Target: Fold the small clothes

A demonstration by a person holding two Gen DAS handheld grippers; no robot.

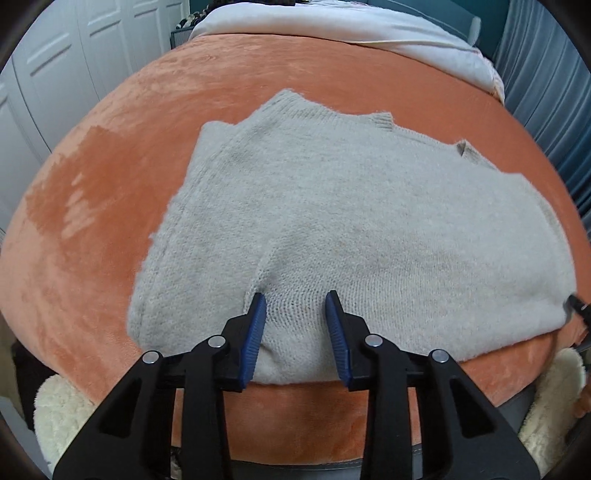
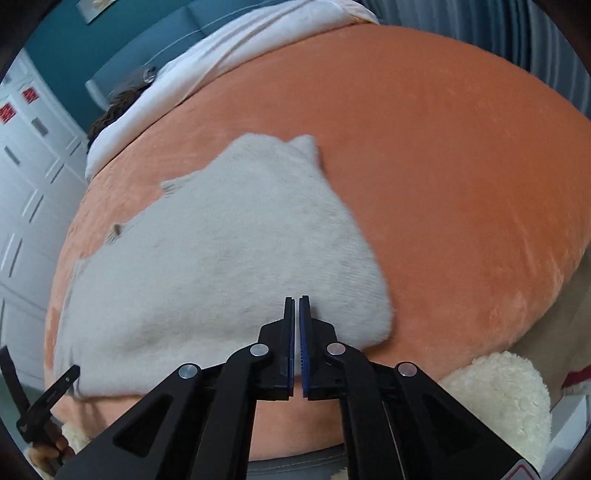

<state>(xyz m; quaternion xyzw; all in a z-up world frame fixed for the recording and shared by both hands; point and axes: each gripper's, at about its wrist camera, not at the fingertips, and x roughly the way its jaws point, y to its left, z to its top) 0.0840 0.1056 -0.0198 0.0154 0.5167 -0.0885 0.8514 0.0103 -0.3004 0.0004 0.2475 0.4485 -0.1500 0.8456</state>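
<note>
A light grey knitted sweater (image 1: 332, 221) lies flat on an orange plush blanket (image 1: 110, 184), its ribbed collar at the far side. My left gripper (image 1: 295, 299) is open, its blue-padded fingers over the sweater's near hem, with knit showing between them. In the right wrist view the same sweater (image 2: 229, 251) lies on the blanket (image 2: 461, 166). My right gripper (image 2: 298, 301) is shut, its tips over the sweater's near right edge; whether any fabric is pinched I cannot tell. The left gripper's black frame (image 2: 48, 398) shows at the lower left there.
A white duvet (image 1: 332, 26) lies at the far end of the bed. White panelled wardrobe doors (image 1: 55, 74) stand to the left and a grey-blue curtain (image 1: 546, 74) to the right. Cream fluffy fabric (image 2: 495, 398) lies below the bed's near edge.
</note>
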